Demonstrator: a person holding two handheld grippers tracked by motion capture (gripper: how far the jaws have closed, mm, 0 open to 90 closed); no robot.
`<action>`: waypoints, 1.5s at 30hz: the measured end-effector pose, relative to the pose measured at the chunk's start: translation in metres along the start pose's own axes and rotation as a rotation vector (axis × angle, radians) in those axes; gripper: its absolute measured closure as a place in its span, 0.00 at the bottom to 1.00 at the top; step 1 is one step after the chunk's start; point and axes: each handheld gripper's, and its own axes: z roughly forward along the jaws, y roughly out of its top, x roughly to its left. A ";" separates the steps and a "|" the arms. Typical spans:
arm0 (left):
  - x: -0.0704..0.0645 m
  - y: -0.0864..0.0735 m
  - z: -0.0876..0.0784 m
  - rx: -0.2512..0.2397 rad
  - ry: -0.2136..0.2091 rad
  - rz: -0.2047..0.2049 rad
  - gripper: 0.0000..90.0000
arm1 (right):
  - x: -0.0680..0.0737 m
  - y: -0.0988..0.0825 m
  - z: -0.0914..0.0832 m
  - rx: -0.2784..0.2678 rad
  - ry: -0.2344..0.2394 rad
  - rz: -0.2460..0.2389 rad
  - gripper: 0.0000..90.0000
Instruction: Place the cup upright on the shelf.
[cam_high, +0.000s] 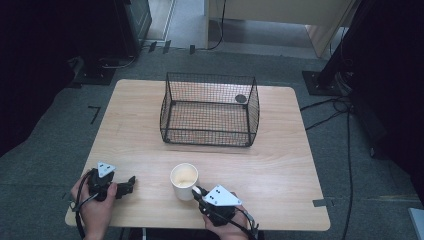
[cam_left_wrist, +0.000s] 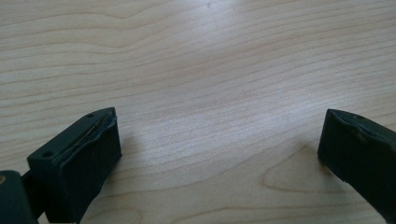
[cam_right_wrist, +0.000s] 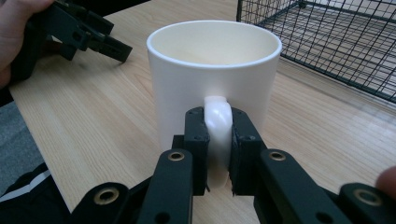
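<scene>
Both right gripper (cam_right_wrist: 218, 154) fingers (cam_right_wrist: 196, 140) pinch the mug (cam_right_wrist: 212, 79) handle between them

Wooden table (cam_high: 280, 150) – grey carpet floor (cam_high: 40, 165)

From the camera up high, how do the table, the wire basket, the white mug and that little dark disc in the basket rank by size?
Largest to smallest in the high view:
1. table
2. basket
3. mug
4. disc
The disc lies farther from the camera than the mug, but looks clearly smaller anyway.
</scene>
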 end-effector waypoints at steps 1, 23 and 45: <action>0.000 0.000 0.000 0.000 0.000 0.000 0.00 | 0.000 0.001 -0.001 -0.003 0.000 -0.001 0.89; 0.000 0.000 0.000 -0.001 0.000 -0.001 0.00 | -0.017 0.041 -0.021 -0.076 -0.022 -0.006 0.89; 0.000 0.000 0.000 -0.003 0.000 -0.003 0.00 | -0.038 0.087 -0.029 -0.113 -0.034 -0.039 0.89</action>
